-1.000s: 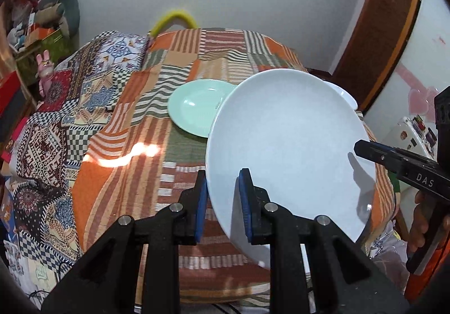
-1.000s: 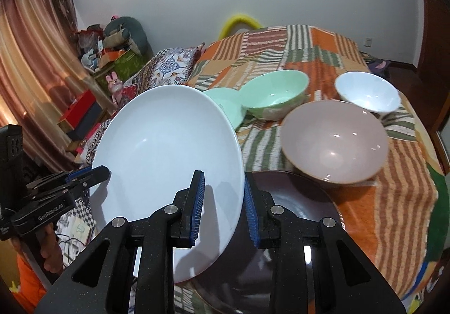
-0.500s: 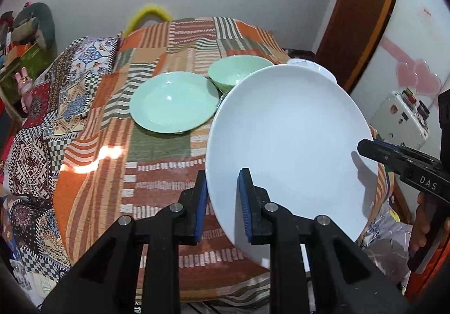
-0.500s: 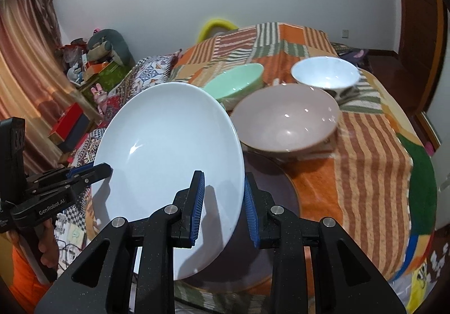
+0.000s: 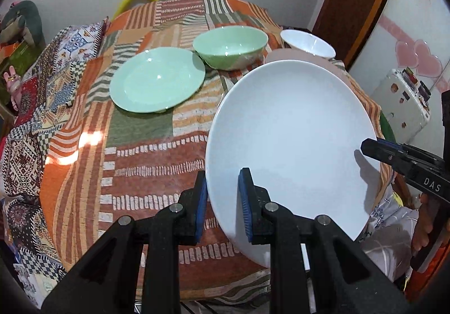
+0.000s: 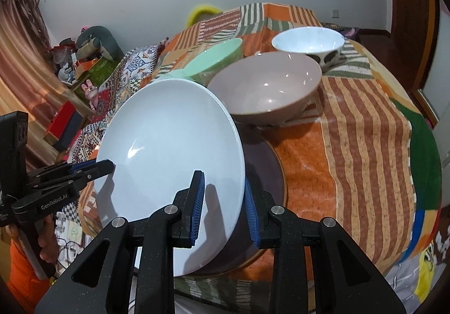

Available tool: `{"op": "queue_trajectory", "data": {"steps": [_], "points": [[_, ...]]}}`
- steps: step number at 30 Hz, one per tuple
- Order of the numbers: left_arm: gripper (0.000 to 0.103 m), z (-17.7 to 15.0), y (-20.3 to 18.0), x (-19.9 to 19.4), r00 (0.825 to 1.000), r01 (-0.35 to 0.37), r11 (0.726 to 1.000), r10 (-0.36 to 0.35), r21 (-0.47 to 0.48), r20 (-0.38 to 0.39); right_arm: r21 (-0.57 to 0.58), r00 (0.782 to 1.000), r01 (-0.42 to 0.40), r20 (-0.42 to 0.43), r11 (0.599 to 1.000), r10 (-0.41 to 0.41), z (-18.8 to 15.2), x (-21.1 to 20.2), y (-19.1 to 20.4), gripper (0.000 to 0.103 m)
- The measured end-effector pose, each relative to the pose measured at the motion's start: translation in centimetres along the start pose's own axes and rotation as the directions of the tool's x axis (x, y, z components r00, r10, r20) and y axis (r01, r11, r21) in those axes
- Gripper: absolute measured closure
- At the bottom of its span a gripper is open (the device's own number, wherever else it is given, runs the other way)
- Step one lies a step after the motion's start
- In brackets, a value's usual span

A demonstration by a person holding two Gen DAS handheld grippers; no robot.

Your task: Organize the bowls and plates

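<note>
The desk [image 5: 157, 145], draped in a patchwork cloth [image 6: 365, 145] of orange, green and striped panels, fills both views. Over its near edge a large white plate [image 5: 289, 142] hangs tilted, lifted off the cloth and held from two sides.

In the left wrist view the left hand-held gripper [image 5: 222, 201] straddles the plate's rim at 6 o'clock, one blue pad on each face, jaws narrowed onto it. The right hand-held gripper [image 5: 377, 149] grips the opposite rim at about 3 o'clock. In the right wrist view its pads likewise sit on either side of the rim, closed down to the plate's thickness.

Beneath the white plate in the right wrist view lies a dark brown plate [image 6: 264, 182], flat on the cloth and mostly hidden. At 12 o'clock from it stands a wide pinkish-beige bowl [image 6: 267, 89], just beside the dark plate's far rim.

In the left wrist view a pale green plate [image 5: 157, 80] lies flat at 10 o'clock from the white plate, well apart from it. A green bowl [image 5: 230, 47] stands just beside that plate at its 2 o'clock edge. Smallest, a white bowl [image 6: 309, 44] with dark spots on its outside sits at 1 o'clock from the beige bowl, near it.
</note>
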State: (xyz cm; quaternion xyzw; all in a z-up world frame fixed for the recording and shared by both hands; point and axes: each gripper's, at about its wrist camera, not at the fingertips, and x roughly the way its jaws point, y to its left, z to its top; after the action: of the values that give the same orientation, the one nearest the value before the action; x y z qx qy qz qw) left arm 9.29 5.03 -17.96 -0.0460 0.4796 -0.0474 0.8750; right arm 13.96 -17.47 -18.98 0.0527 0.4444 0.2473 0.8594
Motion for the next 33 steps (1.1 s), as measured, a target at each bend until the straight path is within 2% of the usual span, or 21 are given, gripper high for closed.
{"op": "queue_trajectory", "data": {"steps": [10,33], "points": [[0.079,-0.4,-0.6,2.3,0.997,0.009,1.000,-0.008,0.013,-0.077,0.033,0.999,0.010,-0.033,0.999,-0.009,-1.0,0.6,-1.0,0.076],[0.076,-0.1,-1.7,5.1,0.987,0.010,1.000,-0.009,0.007,-0.158,0.078,0.998,0.010,-0.069,0.997,-0.005,-1.7,0.9,-2.7,0.076]]}}
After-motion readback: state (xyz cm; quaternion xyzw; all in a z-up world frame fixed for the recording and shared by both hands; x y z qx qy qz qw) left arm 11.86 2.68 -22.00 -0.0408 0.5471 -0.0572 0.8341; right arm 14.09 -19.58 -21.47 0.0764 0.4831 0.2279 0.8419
